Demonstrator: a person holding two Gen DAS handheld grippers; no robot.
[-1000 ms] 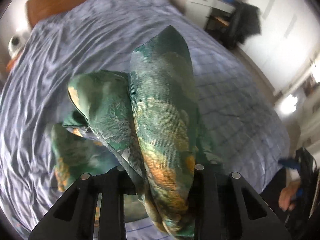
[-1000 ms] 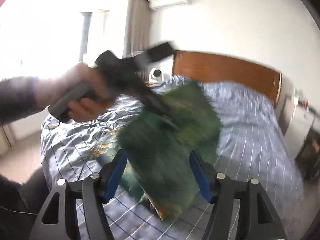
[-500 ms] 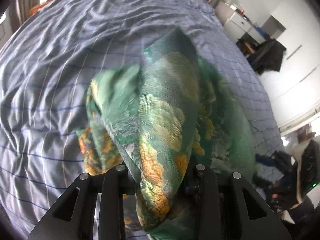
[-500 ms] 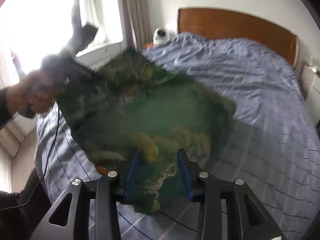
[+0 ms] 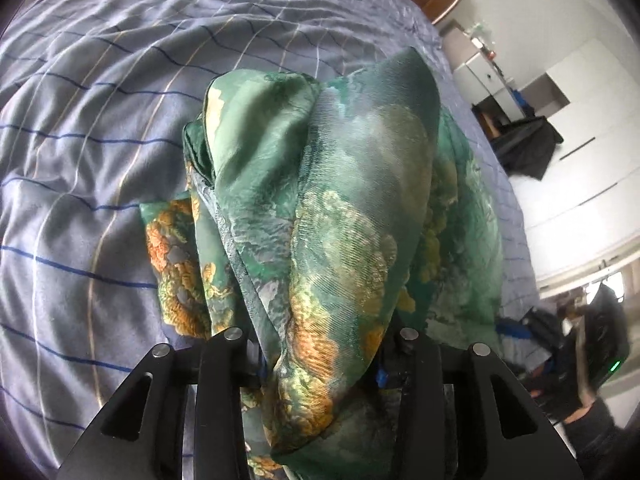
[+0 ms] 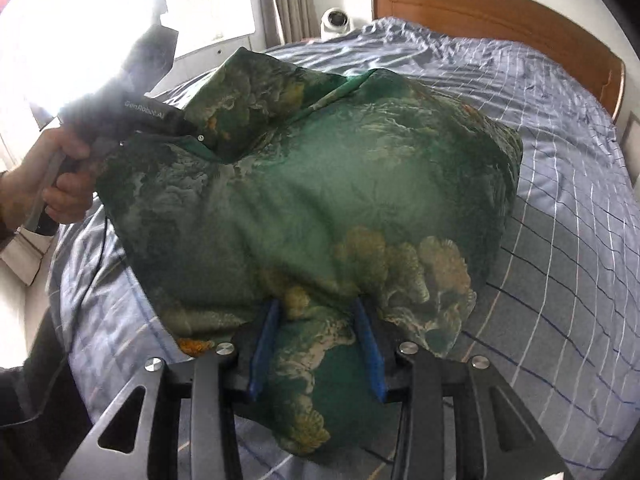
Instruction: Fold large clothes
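Observation:
A large green garment (image 5: 340, 184) with orange and gold print hangs bunched over the striped blue bed (image 5: 100, 120). My left gripper (image 5: 320, 364) has a thick fold of it between its fingers, filling the gap, and its jaws are opening. In the right wrist view the garment (image 6: 320, 184) billows wide just above the bed (image 6: 560, 240). My right gripper (image 6: 316, 308) is shut on the near edge, blue pads pressing the cloth. At the upper left a hand (image 6: 64, 184) holds the left gripper (image 6: 200, 136) at the garment's far corner.
A wooden headboard (image 6: 500, 28) ends the bed, with a small white camera (image 6: 337, 20) and a bright window (image 6: 100, 12) beside it. White drawers (image 5: 480, 64) and a dark-draped chair (image 5: 524, 148) stand past the bed's other side.
Both grippers have come down toward the bed with the garment. The right jaws closed in on the cloth. The garment now spreads wide between the two grippers.

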